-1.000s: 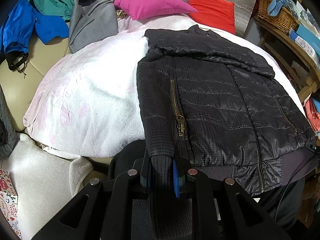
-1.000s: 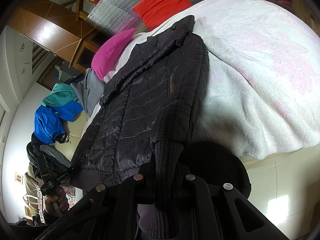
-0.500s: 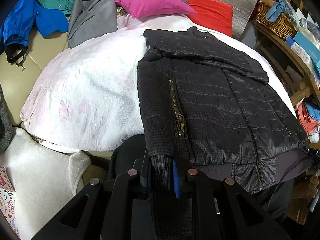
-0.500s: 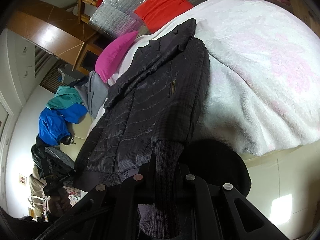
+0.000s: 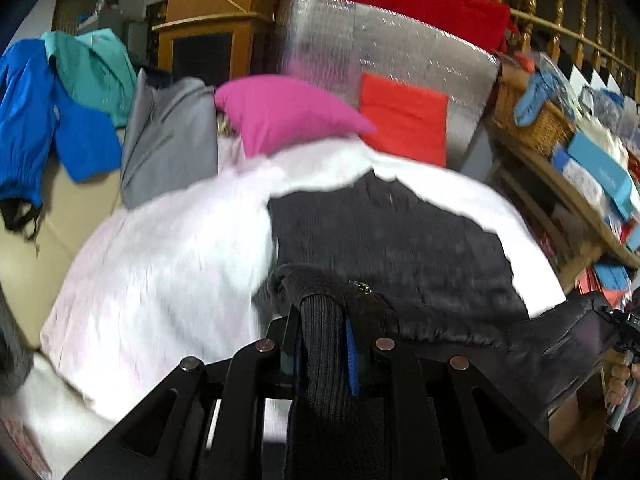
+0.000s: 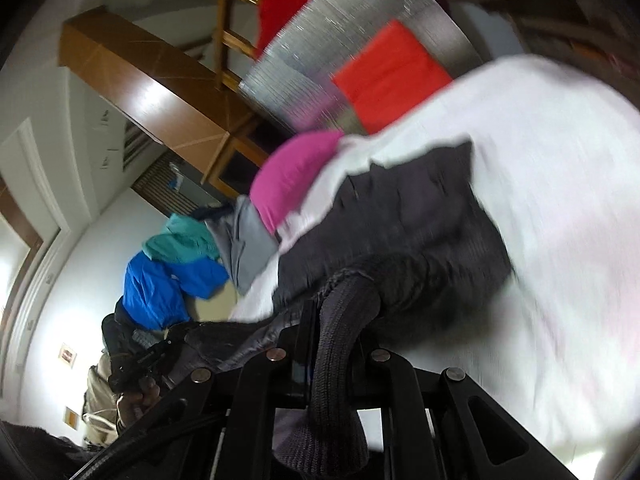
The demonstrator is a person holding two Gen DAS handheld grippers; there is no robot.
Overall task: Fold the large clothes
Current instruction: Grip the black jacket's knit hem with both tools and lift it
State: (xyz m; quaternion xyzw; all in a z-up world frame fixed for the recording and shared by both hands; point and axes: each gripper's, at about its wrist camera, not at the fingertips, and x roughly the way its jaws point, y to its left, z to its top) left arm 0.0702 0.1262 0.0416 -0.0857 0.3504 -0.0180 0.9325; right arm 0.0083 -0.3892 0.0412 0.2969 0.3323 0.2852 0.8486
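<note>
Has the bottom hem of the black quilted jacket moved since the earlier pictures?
Yes. The hem of the black quilted jacket has lifted off the white blanket and folded up toward the pink pillow, carried by the ribbed cuffs.

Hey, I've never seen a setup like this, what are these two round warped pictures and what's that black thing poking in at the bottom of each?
There is no robot here. A person holds a hand-held gripper in each hand, and a fisheye camera on each looks forward along its jaws, hence the round, bent view. One picture comes from the left gripper, the other from the right gripper; the black frame at the bottom is the gripper itself. Both are shut on a ribbed knit cuff, one on the left cuff, one on the right cuff, of a black quilted jacket. The jacket lies on a white blanket over a bed, its near end raised. Behind it sit a pink pillow and a red cushion. Both pictures are blurred.
</note>
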